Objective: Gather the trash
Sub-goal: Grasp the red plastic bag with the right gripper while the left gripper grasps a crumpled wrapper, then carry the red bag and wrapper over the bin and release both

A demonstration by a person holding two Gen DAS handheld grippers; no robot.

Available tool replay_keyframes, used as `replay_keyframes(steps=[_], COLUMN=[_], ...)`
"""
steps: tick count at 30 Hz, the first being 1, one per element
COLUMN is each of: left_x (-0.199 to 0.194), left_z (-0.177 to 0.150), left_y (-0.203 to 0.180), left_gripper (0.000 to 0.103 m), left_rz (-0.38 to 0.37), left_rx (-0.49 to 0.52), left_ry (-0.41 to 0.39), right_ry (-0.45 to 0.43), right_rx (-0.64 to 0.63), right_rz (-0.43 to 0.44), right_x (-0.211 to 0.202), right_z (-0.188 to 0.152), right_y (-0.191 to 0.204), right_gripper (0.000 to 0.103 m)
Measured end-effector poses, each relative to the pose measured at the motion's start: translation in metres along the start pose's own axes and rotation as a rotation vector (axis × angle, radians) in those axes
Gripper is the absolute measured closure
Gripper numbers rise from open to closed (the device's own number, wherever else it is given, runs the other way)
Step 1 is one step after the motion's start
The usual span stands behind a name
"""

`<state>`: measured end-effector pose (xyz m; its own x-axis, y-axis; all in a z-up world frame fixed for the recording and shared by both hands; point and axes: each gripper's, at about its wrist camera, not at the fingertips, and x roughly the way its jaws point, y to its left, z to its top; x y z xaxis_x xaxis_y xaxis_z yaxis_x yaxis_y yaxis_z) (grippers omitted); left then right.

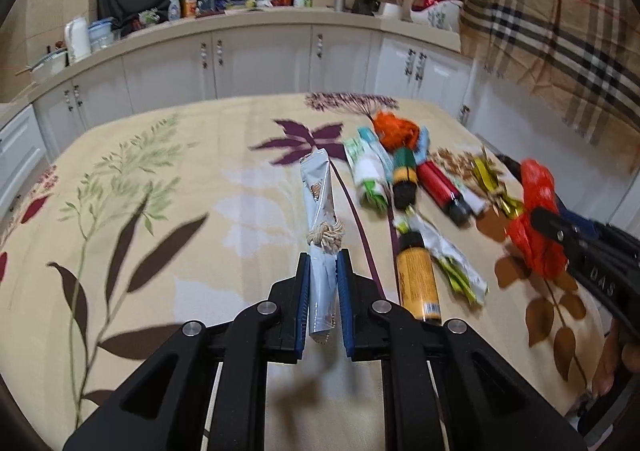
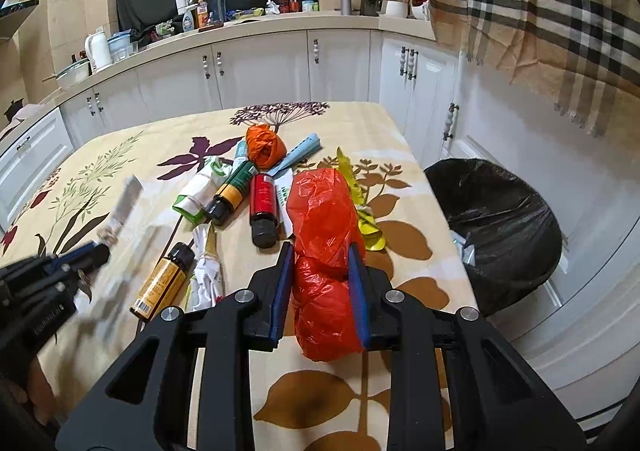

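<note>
Holding a pale sachet [image 1: 319, 251] clamped between its jaws, the left gripper [image 1: 323, 275] has it lifted off the counter [image 1: 160, 191]; the right gripper [image 2: 320, 263] squeezes a red bag [image 2: 324, 235] the same way. Most of the job looks undone: three bottles, wrappers and an orange wad [image 2: 265, 146] lie clustered at twelve o'clock of the right gripper. Only the right view shows the bin [image 2: 500, 231], black-lined, on the floor at three o'clock off the counter's edge, with some scraps already inside. The left view alone shows the sachet's knotted string.
</note>
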<state>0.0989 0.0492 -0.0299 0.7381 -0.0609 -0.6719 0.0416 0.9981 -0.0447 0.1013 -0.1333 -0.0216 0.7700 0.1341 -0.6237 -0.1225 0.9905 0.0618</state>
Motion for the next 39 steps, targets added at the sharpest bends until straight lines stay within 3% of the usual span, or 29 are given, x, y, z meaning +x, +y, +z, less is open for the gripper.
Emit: replay_keyframes(steps=[7, 13, 24, 32, 39], left_x=[-0.005, 0.001, 0.042, 0.092, 0.143], left_z=[0.023, 0.044, 0.095, 0.115, 0.115], left_y=[-0.006, -0.038, -0.150, -0.234, -0.280], left_gripper=[0.089, 0.089, 0.088, 0.088, 0.088], left_rz=[0.019, -0.039, -0.203, -0.219, -0.199], left_rx=[-0.008, 0.040, 0.144, 0.261, 0.341], left_ry=[-0.060, -0.069, -0.057, -0.045, 0.022], right_ry=[-0.031, -0.068, -0.110, -0.084, -0.050], right_rx=[-0.006, 0.032, 0.126, 0.199, 0.235], right_rz=[-0.044, -0.097, -0.275, -0.339, -0.357], right_x=[0.000, -0.002, 0.013, 0.046, 0.077], right_z=[0.010, 0.023, 0.048, 0.056, 0.053], right_y=[-0.010, -0.043, -0.143, -0.201, -0.231], right_gripper=[0.077, 0.077, 0.077, 0.077, 0.077])
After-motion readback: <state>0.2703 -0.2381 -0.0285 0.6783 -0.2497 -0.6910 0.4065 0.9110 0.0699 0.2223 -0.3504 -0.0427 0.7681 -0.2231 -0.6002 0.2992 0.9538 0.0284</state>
